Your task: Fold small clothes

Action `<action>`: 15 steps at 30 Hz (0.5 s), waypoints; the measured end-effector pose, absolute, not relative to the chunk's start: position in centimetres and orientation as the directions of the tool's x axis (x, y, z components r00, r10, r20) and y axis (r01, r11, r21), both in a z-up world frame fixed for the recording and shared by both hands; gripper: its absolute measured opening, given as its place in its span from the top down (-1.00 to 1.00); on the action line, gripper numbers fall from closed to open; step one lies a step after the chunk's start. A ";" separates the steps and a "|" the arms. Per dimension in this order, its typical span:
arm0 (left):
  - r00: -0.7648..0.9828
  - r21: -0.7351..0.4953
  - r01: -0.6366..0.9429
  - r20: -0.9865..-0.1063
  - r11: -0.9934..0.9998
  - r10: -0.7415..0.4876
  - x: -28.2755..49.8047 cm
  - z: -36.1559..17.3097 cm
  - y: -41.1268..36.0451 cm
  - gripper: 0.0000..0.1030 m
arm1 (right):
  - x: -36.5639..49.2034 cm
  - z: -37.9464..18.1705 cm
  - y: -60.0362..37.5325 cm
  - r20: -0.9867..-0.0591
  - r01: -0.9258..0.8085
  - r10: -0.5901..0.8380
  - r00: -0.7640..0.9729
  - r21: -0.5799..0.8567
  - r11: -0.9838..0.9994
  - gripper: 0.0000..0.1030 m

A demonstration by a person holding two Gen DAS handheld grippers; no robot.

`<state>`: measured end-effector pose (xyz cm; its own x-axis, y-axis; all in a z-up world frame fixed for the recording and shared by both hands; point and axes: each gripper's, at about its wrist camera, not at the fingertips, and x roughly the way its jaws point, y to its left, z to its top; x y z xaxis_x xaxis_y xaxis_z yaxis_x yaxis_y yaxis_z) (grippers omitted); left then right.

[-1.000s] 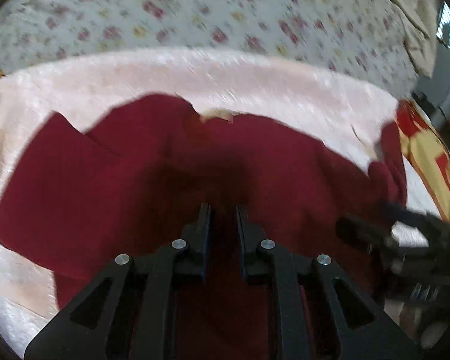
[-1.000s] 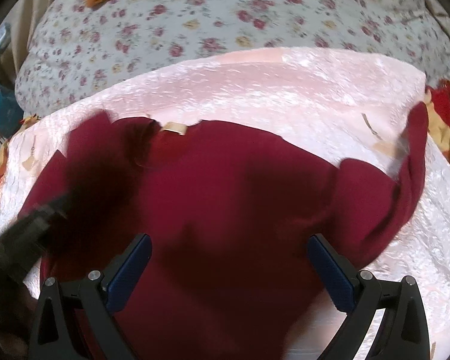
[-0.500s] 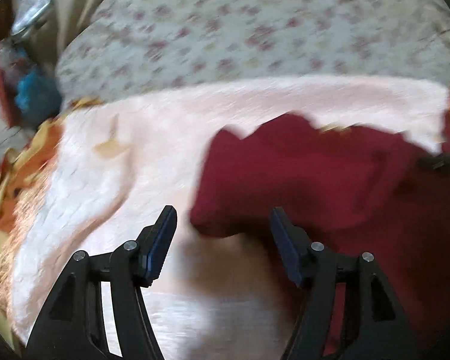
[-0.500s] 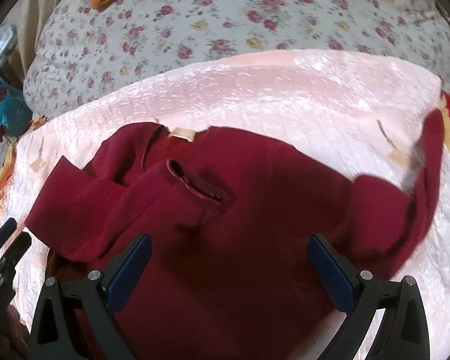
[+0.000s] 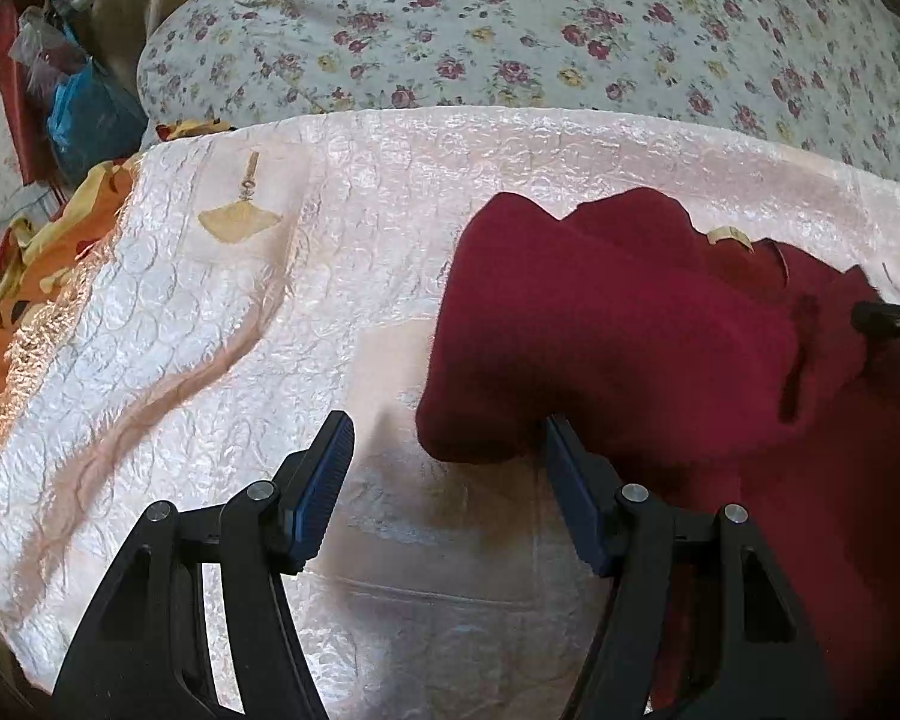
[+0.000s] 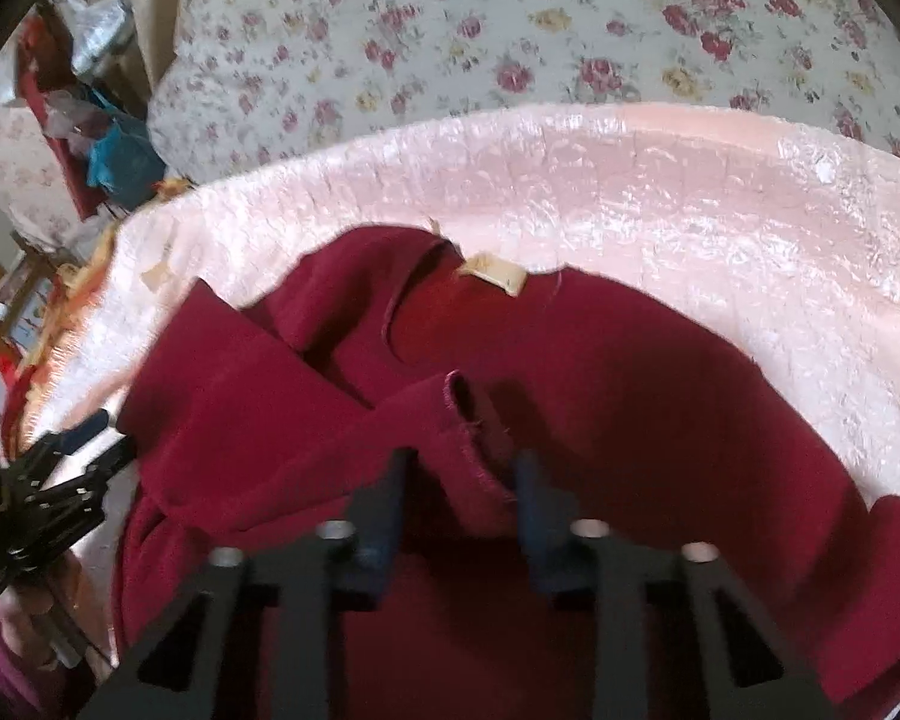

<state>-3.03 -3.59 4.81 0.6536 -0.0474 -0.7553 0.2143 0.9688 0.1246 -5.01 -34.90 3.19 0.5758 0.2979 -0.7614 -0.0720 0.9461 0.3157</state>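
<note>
A dark red sweater (image 6: pixel 600 396) lies flat on a shiny pink cover (image 6: pixel 690 192), its tan neck label (image 6: pixel 498 273) at the far side. One sleeve (image 6: pixel 258 408) is folded across the chest. Its cuff (image 6: pixel 471 420) sits between the jaws of my right gripper (image 6: pixel 463 459), which are closing with the cloth filling the gap between them. My left gripper (image 5: pixel 444 426) stands open over the pink cover (image 5: pixel 240 300). The sweater's folded edge (image 5: pixel 480 432) lies loose against its right finger. My left gripper (image 6: pixel 111 438) also shows at the left of the right wrist view.
A floral quilt (image 5: pixel 510 30) rises behind the pink cover. Orange and yellow cloth (image 5: pixel 24 276) hangs at the left edge, with a blue bag (image 5: pixel 84 114) and clutter beyond. A hand (image 6: pixel 18 630) holds the left gripper. The other sleeve (image 6: pixel 894 540) bunches at the right.
The left gripper let go of the sleeve, opened and drew left off the sweater, leaving the sleeve folded across the chest. The right gripper swung over the cuff and its jaws narrowed.
</note>
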 end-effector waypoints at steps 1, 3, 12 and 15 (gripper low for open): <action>0.652 0.119 0.210 -0.757 0.970 -0.048 -3.0 4.9 -3.5 -0.25 | -5.3 3.7 -35.0 -0.755 -0.083 0.292 0.587 0.302 0.950 0.67; 0.654 0.106 0.206 -0.755 0.973 -0.056 -3.2 5.3 -3.5 -0.25 | -5.9 4.9 -35.4 -0.739 -0.092 0.272 0.616 0.275 0.957 0.71; 0.671 0.131 0.210 -0.740 0.969 -0.045 -4.0 6.3 -3.7 -0.25 | -9.0 11.9 -40.3 -0.570 0.031 0.044 0.821 0.121 0.992 0.72; 0.646 0.120 0.231 -0.761 0.966 -0.060 -3.9 5.5 -3.9 -0.25 | -9.6 9.9 -40.9 -0.635 0.060 -0.019 0.772 0.043 0.997 0.72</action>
<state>-3.94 -3.89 5.54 0.6461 -0.0595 -0.7610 0.2308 0.9655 0.1204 -9.64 -40.86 9.92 0.7719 -0.0191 -0.6355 0.0600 0.9973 0.0429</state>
